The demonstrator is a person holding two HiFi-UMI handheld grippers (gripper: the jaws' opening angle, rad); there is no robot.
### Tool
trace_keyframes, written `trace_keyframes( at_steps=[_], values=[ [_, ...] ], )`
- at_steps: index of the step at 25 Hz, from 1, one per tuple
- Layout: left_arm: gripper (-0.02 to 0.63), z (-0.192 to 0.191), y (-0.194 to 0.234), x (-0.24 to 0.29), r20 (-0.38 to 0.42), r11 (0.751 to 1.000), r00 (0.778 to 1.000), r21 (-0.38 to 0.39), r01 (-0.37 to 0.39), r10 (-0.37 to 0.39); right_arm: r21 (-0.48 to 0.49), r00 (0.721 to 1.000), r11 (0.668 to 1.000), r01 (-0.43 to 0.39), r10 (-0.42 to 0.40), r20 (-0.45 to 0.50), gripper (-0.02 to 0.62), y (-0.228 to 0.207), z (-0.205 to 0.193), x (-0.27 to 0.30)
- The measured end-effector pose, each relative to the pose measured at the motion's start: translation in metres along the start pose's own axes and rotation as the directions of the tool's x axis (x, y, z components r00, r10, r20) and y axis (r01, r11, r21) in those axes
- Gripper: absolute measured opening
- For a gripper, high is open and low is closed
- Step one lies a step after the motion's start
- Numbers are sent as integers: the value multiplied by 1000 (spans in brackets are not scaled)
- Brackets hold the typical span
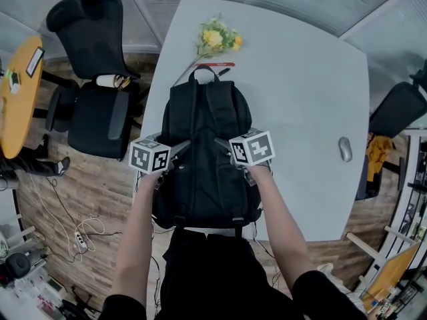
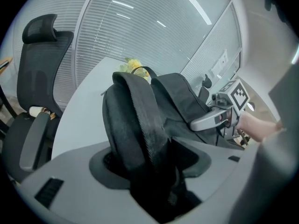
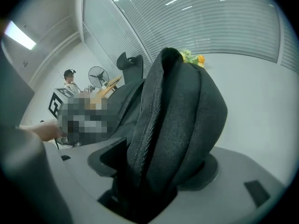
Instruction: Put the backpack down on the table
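Observation:
A black backpack lies flat on the white table, straps up, its bottom end at the near edge by the person's body. My left gripper is over its left side and my right gripper over its right side. In the left gripper view a padded shoulder strap arches up from the pack and fills my left gripper. In the right gripper view the other strap fills my right gripper the same way. The fabric lies against both sides of each gripper.
Yellow flowers and a red pen lie just beyond the pack's top handle. A grey mouse sits at the table's right. A black office chair stands left of the table, with cables on the wooden floor.

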State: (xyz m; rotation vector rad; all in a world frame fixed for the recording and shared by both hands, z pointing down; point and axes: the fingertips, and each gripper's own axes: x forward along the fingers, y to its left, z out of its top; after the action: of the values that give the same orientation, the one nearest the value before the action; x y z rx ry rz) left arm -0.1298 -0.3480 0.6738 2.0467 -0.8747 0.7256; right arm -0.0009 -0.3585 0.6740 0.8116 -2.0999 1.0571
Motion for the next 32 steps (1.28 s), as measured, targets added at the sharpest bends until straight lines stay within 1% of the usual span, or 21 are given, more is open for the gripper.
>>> trace_keyframes(
  at_steps=[4,9,13,25,32],
  values=[
    [282,-1,5,4,-1,1000,1000,-11,-13,13,10,1000,1000,6,-6,-14,359,-5,-2,5],
    [305,-7,11,7,-8,999,1000,-46,-15,15,37,999,999,-11,12,-34,379,-6,-7,11],
    [330,-10,16,12,-17,995,1000,-100,4,-5,66,998,997,-28,31,-48,396,-10,-10,15],
    [370,-18,23,19,-38,979,998,-200,41,-49,137,994,989,-58,71,-89,446,-16,-18,23],
    [385,-20,26,21,-40,975,998,-217,43,-53,151,992,987,-60,75,-97,463,-17,-20,26]
  ],
)
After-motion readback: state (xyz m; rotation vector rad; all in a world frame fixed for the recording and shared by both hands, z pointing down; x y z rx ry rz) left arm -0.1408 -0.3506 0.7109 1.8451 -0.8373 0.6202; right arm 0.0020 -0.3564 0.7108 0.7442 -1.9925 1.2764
